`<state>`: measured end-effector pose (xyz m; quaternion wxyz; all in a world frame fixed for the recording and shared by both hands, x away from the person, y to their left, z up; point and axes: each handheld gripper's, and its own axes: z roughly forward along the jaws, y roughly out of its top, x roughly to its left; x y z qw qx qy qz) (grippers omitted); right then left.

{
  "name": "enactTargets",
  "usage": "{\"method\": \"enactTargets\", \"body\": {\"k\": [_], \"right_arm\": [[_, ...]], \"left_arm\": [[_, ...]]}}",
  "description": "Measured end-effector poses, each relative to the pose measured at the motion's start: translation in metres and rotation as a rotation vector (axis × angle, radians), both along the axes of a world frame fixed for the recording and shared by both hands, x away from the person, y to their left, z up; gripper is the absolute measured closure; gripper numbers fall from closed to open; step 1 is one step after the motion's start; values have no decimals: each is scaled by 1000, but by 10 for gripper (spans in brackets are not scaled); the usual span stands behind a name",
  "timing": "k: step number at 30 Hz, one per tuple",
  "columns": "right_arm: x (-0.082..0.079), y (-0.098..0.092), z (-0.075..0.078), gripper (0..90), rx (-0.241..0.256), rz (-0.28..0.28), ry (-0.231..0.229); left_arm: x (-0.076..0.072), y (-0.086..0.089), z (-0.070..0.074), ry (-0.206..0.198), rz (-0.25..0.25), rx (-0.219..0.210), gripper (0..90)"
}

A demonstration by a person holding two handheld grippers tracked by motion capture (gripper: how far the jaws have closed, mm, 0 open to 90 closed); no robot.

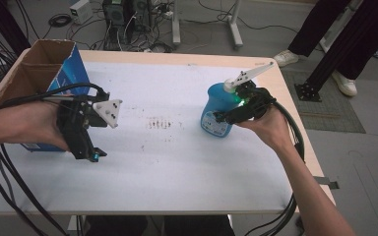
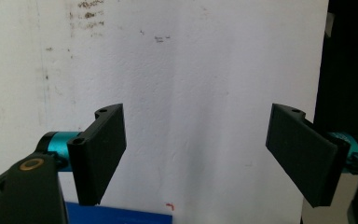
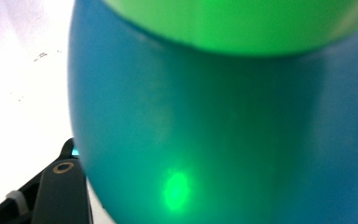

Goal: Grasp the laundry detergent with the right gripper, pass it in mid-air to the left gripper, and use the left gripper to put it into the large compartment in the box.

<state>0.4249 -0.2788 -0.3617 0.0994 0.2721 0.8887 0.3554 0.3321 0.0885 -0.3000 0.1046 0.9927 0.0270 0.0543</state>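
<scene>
From the high view, the blue bottle [image 1: 218, 110] stands upright on the white table cover [image 1: 177, 162], toward the right side, and the right gripper [image 1: 232, 114] is pressed in against its side just under the neck. Whether those jaws are clamped on it or merely around it cannot be told. The left gripper [image 1: 89, 150] hovers well apart, just in front of the cardboard box [image 1: 39, 69].

In the left gripper view, the left gripper [image 2: 193, 154] is spread wide and empty, bare cover between the jaws.

In the right gripper view, the bottle [image 3: 223, 140] bulges right up close: smooth, glossy, rounded plastic. That looks slippery and likely to flex, possibly weighty if full, so a firm hold across the narrower part below the neck seems wisest.
</scene>
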Motion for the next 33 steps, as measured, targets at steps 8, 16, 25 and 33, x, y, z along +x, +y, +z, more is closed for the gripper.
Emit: {"method": "enactTargets", "body": {"k": [8, 16, 25, 33], "right_arm": [[0, 0, 1, 330, 8, 7, -7], [0, -1, 0, 342, 10, 8, -19], [-1, 0, -2, 385, 5, 28, -29], [-2, -2, -4, 443, 24, 40, -46]], "left_arm": [[0, -1, 0, -1, 0, -2, 201], [0, -2, 1, 2, 0, 2, 201], [-1, -1, 1, -1, 2, -3, 201], [-1, 1, 1, -3, 6, -6, 201]]}}
